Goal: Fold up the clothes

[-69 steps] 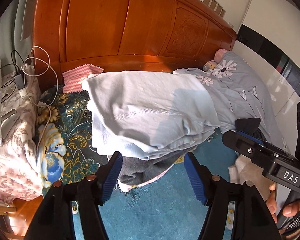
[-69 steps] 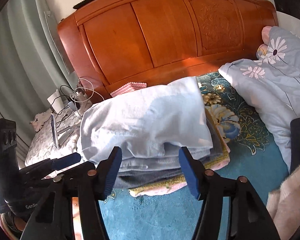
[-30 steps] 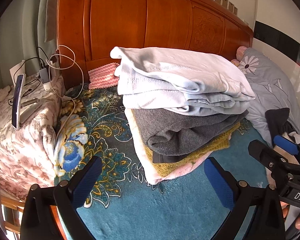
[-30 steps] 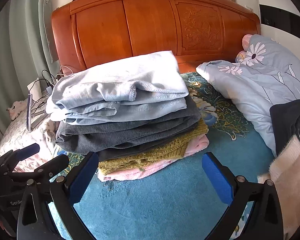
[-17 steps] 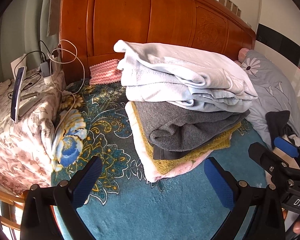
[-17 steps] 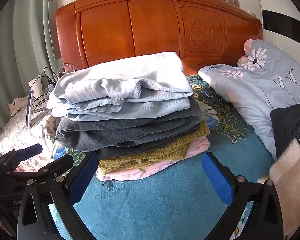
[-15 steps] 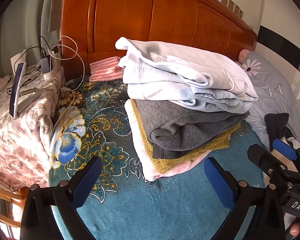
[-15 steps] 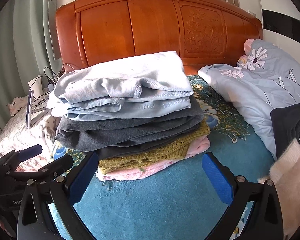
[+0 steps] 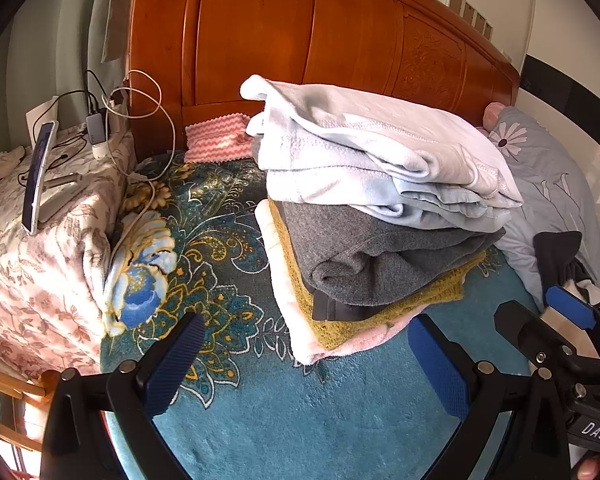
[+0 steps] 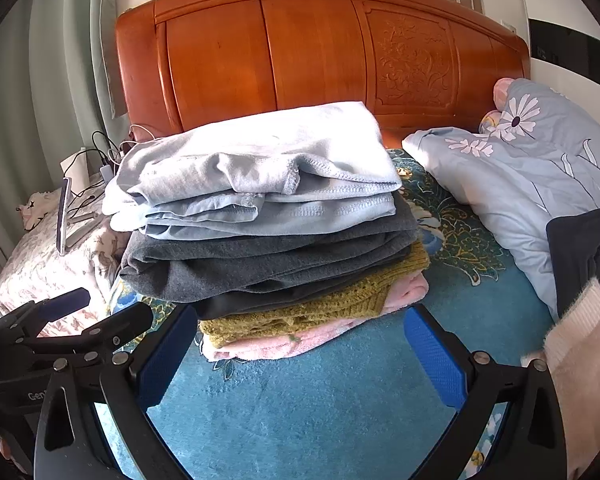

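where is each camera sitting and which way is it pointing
Left wrist: on the left gripper, low over the bed, facing the clothes stack and headboard; the right gripper shows at right.
Right wrist: on the right gripper, facing the same stack; the left gripper and a pink sleeve show.
Both share stack, headboard and pillow.

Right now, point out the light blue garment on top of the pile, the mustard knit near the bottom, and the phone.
light blue garment (image 10: pixel 260 148), right wrist view, top face.
mustard knit (image 10: pixel 340 300), right wrist view, front folded edge.
phone (image 9: pixel 38 176), left wrist view, screen.
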The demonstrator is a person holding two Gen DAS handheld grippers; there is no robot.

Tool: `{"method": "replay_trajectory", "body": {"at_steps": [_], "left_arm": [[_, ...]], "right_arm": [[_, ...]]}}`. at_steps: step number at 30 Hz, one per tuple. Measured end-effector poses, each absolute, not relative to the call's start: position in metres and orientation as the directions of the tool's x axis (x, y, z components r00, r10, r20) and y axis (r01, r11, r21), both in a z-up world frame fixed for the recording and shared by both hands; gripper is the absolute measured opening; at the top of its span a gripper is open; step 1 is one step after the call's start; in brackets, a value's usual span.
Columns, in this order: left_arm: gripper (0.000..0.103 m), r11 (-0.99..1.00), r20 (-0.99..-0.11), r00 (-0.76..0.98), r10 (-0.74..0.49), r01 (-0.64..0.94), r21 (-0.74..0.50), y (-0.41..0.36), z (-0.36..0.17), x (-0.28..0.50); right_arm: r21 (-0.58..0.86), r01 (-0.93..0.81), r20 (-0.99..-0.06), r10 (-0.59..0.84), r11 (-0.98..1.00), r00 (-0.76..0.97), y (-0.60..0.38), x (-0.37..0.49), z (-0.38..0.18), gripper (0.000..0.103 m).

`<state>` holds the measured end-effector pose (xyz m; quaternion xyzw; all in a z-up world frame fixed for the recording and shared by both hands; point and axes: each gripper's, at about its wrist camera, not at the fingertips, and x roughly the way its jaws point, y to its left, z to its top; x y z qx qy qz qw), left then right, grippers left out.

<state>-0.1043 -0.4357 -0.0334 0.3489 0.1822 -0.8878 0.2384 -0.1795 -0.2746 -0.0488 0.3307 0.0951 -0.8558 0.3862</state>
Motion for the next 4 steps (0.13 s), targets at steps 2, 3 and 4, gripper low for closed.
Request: {"method": "replay_trajectory", "body": {"at_steps": [2,3,4], "left_arm": [[0.103,-0.822,-0.706,-0.644,-0.296,0.549,-0.155,-0.4360,-0.0335,-0.1046],[0.103,-0.822,-0.705,-0.644,-0.297,0.548,-0.154,-0.4361,-0.0335,-0.1048],[0.103,-0.823,-0.705,-0.644,-0.297,0.547,-0.153,-0.4363,-0.0335,-0.1049]], "right_arm": [[0.094,0.728,-0.642,-0.600,-0.679,-0.477,-0.2754,-0.1785,-0.0494,0.103],[0.095,0.730,-0.644,-0.601,-0.677,-0.474,-0.2759,-0.1782,-0.0497,0.103],[0.096,0.730,-0.644,-0.601,-0.677,-0.473,-0.2761,-0.1780,-0.0497,0.103]]}}
